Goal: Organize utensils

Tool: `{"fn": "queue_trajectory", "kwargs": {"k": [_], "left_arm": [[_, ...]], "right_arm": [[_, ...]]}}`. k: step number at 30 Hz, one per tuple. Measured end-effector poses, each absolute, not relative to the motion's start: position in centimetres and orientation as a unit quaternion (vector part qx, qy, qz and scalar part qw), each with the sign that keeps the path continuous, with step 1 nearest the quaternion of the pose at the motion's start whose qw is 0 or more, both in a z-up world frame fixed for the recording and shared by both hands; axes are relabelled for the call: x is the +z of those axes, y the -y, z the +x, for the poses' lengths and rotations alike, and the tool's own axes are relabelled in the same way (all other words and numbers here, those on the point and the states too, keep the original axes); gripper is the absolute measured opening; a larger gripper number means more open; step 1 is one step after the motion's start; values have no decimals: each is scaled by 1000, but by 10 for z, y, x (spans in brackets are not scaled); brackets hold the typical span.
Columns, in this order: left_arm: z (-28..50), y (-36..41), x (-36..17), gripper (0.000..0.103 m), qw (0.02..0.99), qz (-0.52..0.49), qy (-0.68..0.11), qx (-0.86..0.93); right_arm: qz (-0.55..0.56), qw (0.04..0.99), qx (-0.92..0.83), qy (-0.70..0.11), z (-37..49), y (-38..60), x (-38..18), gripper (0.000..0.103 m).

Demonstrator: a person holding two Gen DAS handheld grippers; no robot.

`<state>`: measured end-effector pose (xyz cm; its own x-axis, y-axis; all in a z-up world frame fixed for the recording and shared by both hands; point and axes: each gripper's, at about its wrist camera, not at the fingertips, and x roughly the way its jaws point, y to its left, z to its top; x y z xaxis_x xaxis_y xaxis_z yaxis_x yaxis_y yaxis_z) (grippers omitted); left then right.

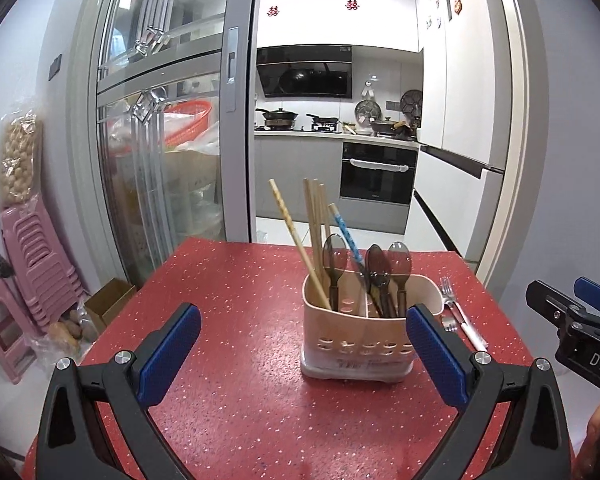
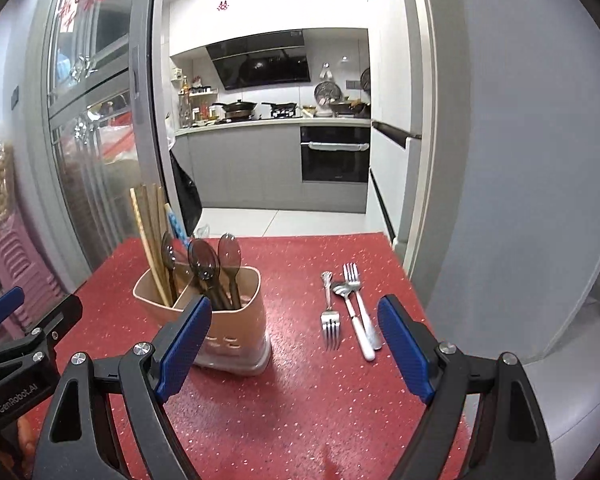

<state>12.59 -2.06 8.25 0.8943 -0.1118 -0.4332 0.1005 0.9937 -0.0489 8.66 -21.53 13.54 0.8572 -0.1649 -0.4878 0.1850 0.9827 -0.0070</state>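
Note:
A beige utensil holder (image 1: 356,344) (image 2: 228,320) stands on the red speckled table (image 1: 228,304) (image 2: 300,400). It holds several wooden chopsticks (image 1: 314,224) (image 2: 150,224), one blue patterned chopstick (image 1: 346,236) and three dark translucent spoons (image 1: 376,268) (image 2: 204,268). To its right lie a metal fork (image 2: 330,316), a second fork (image 2: 358,300) and a white-handled spoon (image 2: 352,316), partly visible in the left wrist view (image 1: 460,316). My left gripper (image 1: 300,356) is open and empty, just before the holder. My right gripper (image 2: 296,352) is open and empty, between holder and forks.
The table's far edge faces an open kitchen doorway with a sliding glass door (image 1: 160,140) on the left. Pink stacked stools (image 1: 32,264) and a cardboard box (image 1: 108,300) stand on the floor left of the table. A grey wall (image 2: 520,160) is to the right.

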Motion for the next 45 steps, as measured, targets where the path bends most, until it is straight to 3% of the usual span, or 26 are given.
{"fn": "queue_trajectory", "kwargs": {"k": [45], "left_arm": [[132,23,83,103,972,-11,-224,-62]], "right_arm": [[20,965,-98,-244,86,218,138,87]]}}
